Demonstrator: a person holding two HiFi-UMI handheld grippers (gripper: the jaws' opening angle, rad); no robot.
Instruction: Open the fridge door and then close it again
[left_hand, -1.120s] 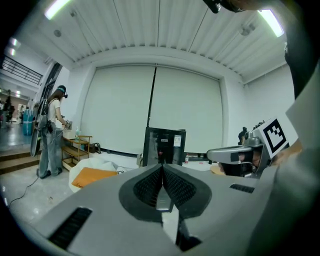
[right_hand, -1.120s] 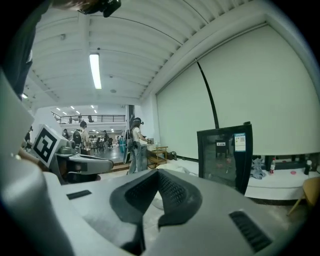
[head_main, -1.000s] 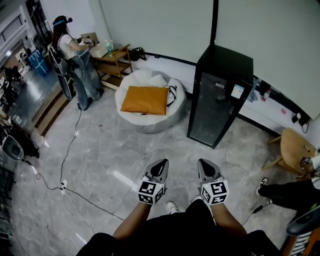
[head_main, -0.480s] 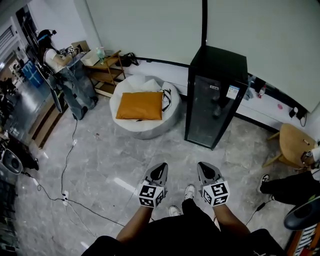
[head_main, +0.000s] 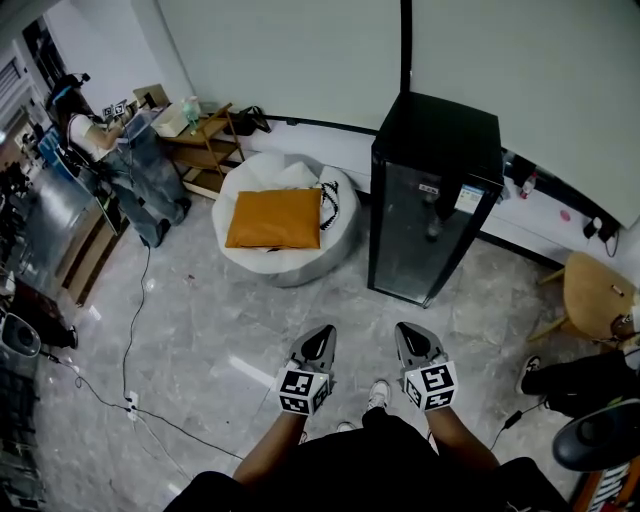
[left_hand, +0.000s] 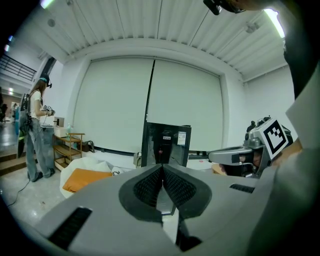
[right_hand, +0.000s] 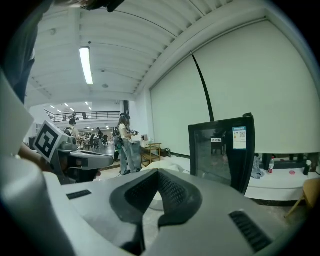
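Observation:
A tall black fridge (head_main: 432, 200) with a glass door stands against the far wall, door closed; it also shows in the left gripper view as the fridge (left_hand: 165, 145) and in the right gripper view as the fridge (right_hand: 222, 152). My left gripper (head_main: 322, 335) and right gripper (head_main: 412, 333) are held side by side low in the head view, well short of the fridge, over the floor. Both are shut with nothing between the jaws. In its own view the left gripper (left_hand: 162, 167) points at the fridge; the right gripper (right_hand: 158, 175) points just left of it.
A white beanbag (head_main: 285, 220) with an orange cushion lies left of the fridge. A person (head_main: 105, 170) stands at a wooden shelf (head_main: 205, 145) far left. A wooden stool (head_main: 595, 295) and someone's legs (head_main: 570, 385) are at the right. A cable (head_main: 130, 350) runs across the marble floor.
The view has moved forward: the fridge and the beanbag sit nearer and more centred. Both grippers stay shut and keep their place side by side in front of me.

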